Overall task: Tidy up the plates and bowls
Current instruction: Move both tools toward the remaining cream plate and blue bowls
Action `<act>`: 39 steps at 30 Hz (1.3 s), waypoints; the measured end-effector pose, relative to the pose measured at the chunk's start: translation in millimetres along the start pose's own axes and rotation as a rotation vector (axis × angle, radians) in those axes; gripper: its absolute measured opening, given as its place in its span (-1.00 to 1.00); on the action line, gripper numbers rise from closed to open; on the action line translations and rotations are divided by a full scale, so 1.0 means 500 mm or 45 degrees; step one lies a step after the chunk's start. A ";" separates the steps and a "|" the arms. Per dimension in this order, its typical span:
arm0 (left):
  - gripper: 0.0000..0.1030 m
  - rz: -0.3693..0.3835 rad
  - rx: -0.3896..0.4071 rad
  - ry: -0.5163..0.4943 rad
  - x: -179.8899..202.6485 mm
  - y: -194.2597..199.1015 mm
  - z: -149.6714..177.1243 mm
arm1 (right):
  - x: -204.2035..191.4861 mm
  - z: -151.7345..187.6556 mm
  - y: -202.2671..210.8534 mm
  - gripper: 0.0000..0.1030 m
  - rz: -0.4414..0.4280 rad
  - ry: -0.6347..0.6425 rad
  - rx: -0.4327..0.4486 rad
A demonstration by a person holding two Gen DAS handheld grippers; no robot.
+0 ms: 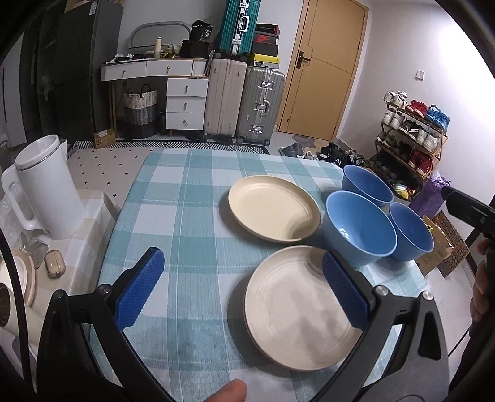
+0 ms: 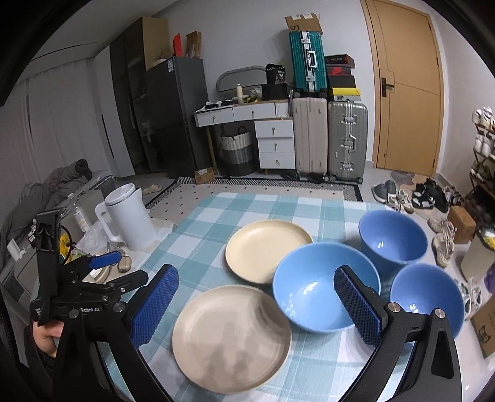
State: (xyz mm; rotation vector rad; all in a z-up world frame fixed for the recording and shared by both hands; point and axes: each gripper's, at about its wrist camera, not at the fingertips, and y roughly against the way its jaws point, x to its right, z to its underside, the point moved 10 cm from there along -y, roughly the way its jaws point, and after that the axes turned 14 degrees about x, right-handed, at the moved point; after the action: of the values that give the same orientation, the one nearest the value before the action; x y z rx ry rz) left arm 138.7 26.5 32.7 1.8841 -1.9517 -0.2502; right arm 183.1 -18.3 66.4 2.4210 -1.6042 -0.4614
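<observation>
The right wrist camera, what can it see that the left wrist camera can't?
Only the right wrist view shows the whole left gripper, open, the hand holding it, and a cardboard box on the teal suitcase. Only the left wrist view shows the full shoe rack. Both show two plates, three bowls and the kettle.

The left gripper (image 2: 116, 269) carries white lettering "Robot.AI" on its black body, seen from the right wrist. A cardboard box (image 2: 304, 23) atop the teal suitcase (image 2: 307, 63) shows "SF". A black bag (image 1: 201, 31) on the dresser bears a "36"-like number. Shoebox labels are too small to read.
</observation>
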 end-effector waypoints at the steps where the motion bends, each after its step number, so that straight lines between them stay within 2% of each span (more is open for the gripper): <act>1: 0.97 -0.002 0.000 -0.001 0.001 -0.005 -0.005 | 0.002 -0.009 -0.002 0.99 0.001 0.007 0.000; 8: 0.97 -0.009 0.008 -0.014 0.008 -0.031 -0.053 | 0.022 -0.059 -0.024 0.99 -0.005 0.017 0.005; 17: 0.97 -0.029 -0.035 -0.030 0.009 -0.096 -0.072 | 0.065 -0.062 -0.091 0.99 -0.001 -0.023 -0.066; 30: 0.97 -0.065 -0.146 0.003 -0.008 -0.227 -0.053 | 0.125 -0.044 -0.212 0.99 0.026 -0.079 -0.185; 39: 0.97 -0.078 -0.232 0.023 -0.021 -0.314 -0.023 | 0.145 -0.001 -0.308 0.99 0.030 -0.083 -0.318</act>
State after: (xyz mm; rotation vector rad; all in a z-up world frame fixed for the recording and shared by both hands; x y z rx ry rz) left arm 286.4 27.8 -22.7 1.8227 -1.7961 -0.4132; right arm 341.7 -25.0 4.6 2.2210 -1.4976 -0.6979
